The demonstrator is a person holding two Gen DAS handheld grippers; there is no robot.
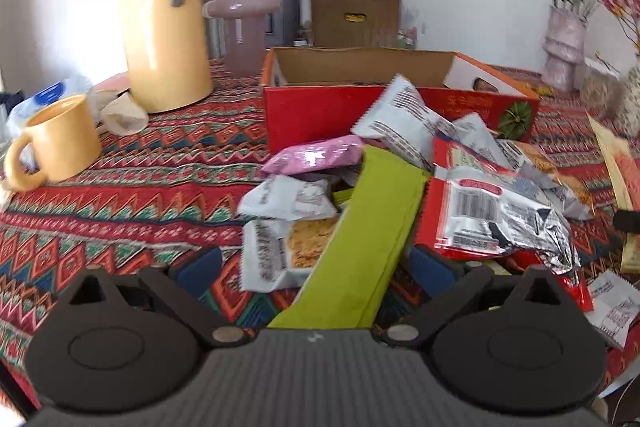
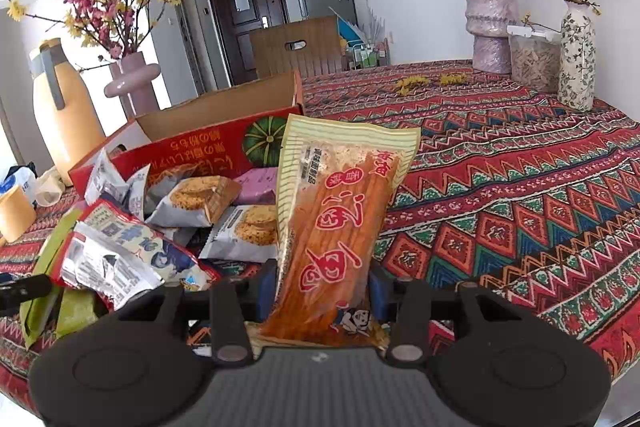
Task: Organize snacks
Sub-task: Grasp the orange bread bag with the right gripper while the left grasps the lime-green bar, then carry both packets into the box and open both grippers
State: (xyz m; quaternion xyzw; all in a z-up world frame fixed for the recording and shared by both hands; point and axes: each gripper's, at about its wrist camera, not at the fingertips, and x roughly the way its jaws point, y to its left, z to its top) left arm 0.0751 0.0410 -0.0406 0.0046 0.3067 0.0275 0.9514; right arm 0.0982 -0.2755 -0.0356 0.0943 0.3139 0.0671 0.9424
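Note:
A pile of snack packets lies on the patterned tablecloth in front of an open red cardboard box [image 1: 316, 107]. My left gripper [image 1: 316, 265] is open around a long green packet [image 1: 368, 227] that lies between its fingers. Beside it are a pink packet [image 1: 316, 157], grey biscuit packets [image 1: 280, 251] and a red-and-silver packet [image 1: 476, 211]. My right gripper [image 2: 320, 287] is shut on a yellow-and-orange spicy stick packet [image 2: 336, 219] and holds it upright, right of the pile. The red box [image 2: 200, 151] is behind it to the left.
A yellow thermos jug [image 1: 164, 35] and yellow mug [image 1: 60, 143] stand at the left. Vases with flowers [image 2: 490, 27] and a clear container [image 2: 534, 57] stand at the far right. The patterned tablecloth [image 2: 520, 187] spreads to the right.

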